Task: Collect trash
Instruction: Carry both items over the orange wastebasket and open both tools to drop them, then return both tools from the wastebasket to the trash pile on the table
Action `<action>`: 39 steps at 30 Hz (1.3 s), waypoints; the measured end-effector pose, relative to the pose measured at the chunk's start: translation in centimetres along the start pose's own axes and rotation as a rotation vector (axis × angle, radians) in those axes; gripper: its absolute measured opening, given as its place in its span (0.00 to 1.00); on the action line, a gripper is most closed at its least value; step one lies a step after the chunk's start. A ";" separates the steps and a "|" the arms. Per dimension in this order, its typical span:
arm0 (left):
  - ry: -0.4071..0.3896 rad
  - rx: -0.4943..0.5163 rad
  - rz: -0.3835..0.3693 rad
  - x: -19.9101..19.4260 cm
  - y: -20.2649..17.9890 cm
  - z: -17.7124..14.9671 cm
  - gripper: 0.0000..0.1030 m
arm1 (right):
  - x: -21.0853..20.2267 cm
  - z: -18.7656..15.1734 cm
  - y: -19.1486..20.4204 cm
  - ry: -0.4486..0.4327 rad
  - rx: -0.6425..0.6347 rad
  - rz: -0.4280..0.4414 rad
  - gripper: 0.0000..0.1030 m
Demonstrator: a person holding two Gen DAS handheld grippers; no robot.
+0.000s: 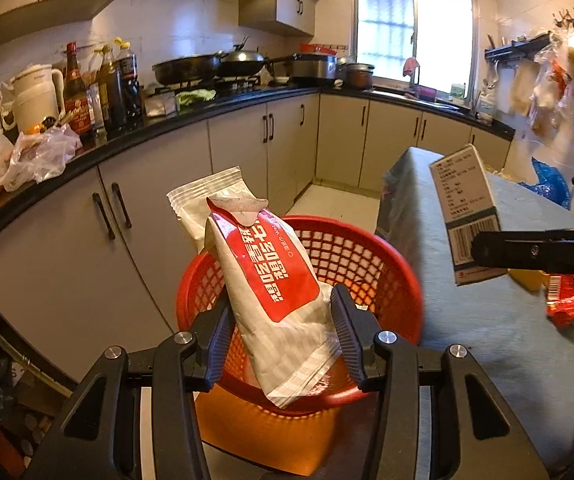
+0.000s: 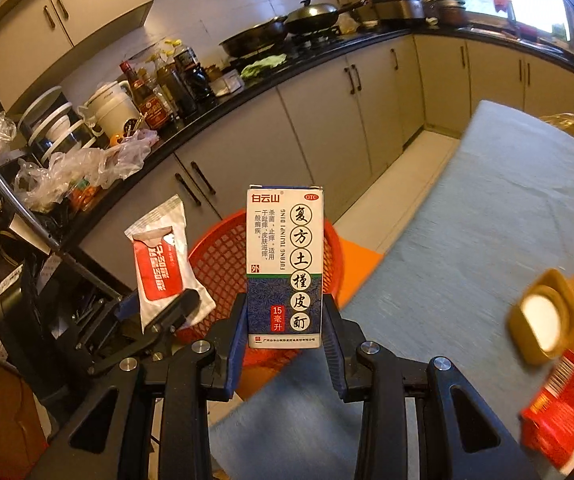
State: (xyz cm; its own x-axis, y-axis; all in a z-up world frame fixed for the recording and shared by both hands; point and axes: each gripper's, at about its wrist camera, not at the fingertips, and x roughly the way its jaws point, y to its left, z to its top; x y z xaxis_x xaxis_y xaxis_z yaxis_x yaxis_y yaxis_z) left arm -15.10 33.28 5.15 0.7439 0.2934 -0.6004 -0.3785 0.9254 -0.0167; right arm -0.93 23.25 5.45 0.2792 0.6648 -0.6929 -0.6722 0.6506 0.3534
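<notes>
My left gripper [image 1: 283,320] is shut on a white and red wet-wipe packet [image 1: 265,276], held upright above the red mesh basket [image 1: 371,256]. That packet [image 2: 163,264] and the left gripper [image 2: 175,316] also show at the left of the right wrist view. My right gripper [image 2: 285,320] is shut on a small white and blue medicine box [image 2: 285,264], upright, in front of the red basket [image 2: 215,256]. In the left wrist view the box [image 1: 465,216] hangs over the table at the right, pinched by a black finger [image 1: 527,250].
A table with a grey-blue cloth [image 2: 467,240] fills the right side, with a yellow-lidded jar [image 2: 543,316] and a red packet [image 2: 567,408] on it. The basket sits on an orange stool [image 1: 263,432]. A cluttered black counter [image 1: 159,128] over beige cabinets [image 1: 87,248] runs along the left.
</notes>
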 end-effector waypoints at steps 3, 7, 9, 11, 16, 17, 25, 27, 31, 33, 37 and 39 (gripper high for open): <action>0.014 -0.007 0.001 0.8 0.6 0.1 0.45 | 1.8 0.7 0.2 0.022 0.007 0.008 0.36; 0.020 -0.006 0.004 1.5 1.0 0.0 0.45 | 4.2 1.2 -0.1 0.058 0.029 0.016 0.36; 0.023 -0.005 0.001 1.7 1.0 0.1 0.45 | 4.9 1.3 -0.3 0.069 0.035 0.019 0.37; 0.028 -0.010 -0.003 2.0 1.1 0.2 0.52 | 5.2 1.3 -0.4 0.067 0.040 0.022 0.47; 0.013 -0.026 -0.007 1.5 1.1 0.1 0.62 | 3.6 1.1 -0.3 0.010 0.028 0.015 0.56; 0.012 -0.029 -0.012 1.3 1.1 0.1 0.62 | 3.0 1.0 -0.4 -0.003 0.032 0.016 0.56; -0.018 -0.034 -0.063 -0.7 -0.7 -0.1 0.64 | -0.9 -1.3 -1.9 -0.040 0.072 0.003 0.56; -0.025 -0.025 -0.073 -1.1 -1.6 -0.3 0.65 | -2.0 -2.2 -2.6 -0.050 0.089 0.006 0.56; -0.022 -0.001 -0.105 -1.6 -3.8 -0.6 0.66 | -4.3 -3.7 -4.0 -0.075 0.121 0.001 0.56; -0.020 0.011 -0.123 -1.8 -4.9 -0.7 0.66 | -5.5 -4.3 -4.6 -0.089 0.136 0.004 0.56; -0.015 0.041 -0.163 -2.3 -7.5 -0.9 0.66 | -8.2 -5.8 -5.9 -0.129 0.159 -0.004 0.56; -0.018 0.064 -0.178 -2.6 -8.9 -1.0 0.66 | -9.8 -6.6 -6.8 -0.159 0.181 -0.012 0.56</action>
State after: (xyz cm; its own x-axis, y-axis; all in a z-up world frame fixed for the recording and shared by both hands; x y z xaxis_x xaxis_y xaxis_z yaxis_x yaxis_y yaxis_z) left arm -14.18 24.05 6.06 0.8059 0.1275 -0.5781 -0.2049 0.9762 -0.0703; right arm -3.57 9.91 5.70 0.4006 0.6964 -0.5954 -0.5383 0.7048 0.4622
